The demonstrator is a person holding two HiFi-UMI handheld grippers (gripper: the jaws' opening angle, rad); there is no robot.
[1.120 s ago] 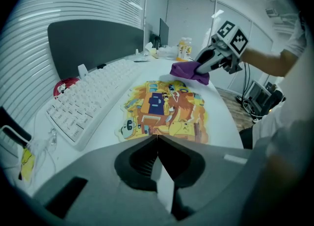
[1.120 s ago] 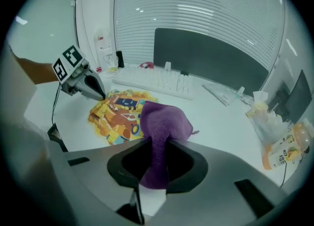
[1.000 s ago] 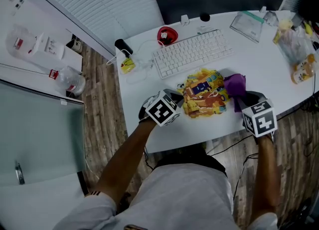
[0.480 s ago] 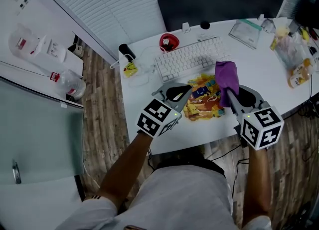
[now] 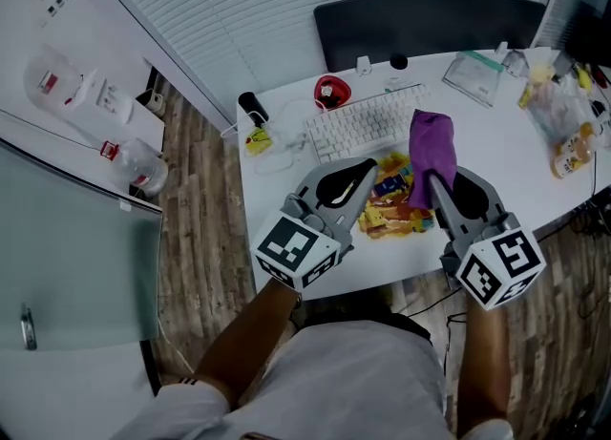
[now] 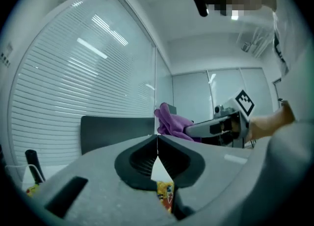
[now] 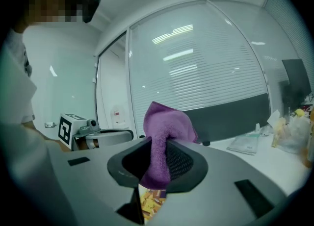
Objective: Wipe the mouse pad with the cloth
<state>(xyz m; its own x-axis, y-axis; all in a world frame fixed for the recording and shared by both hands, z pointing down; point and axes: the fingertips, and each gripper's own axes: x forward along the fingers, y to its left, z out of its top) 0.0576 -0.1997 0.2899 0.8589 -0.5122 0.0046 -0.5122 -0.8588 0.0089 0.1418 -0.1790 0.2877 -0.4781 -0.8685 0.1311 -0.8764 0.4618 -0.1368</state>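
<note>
The 2 tools match: the left tool (image 5: pixel 370 165) and the right tool (image 5: pixel 427 177) are broad grey moulded shells that narrow to a tip. Each has a black teardrop hollow lined with ribbed pads. The left cube (image 5: pixel 296 251) and right cube (image 5: pixel 497 267), toward the frame's bottom, are white with black square markers. The person wears a light grey shirt (image 5: pixel 358 381) with short sleeves.
</note>
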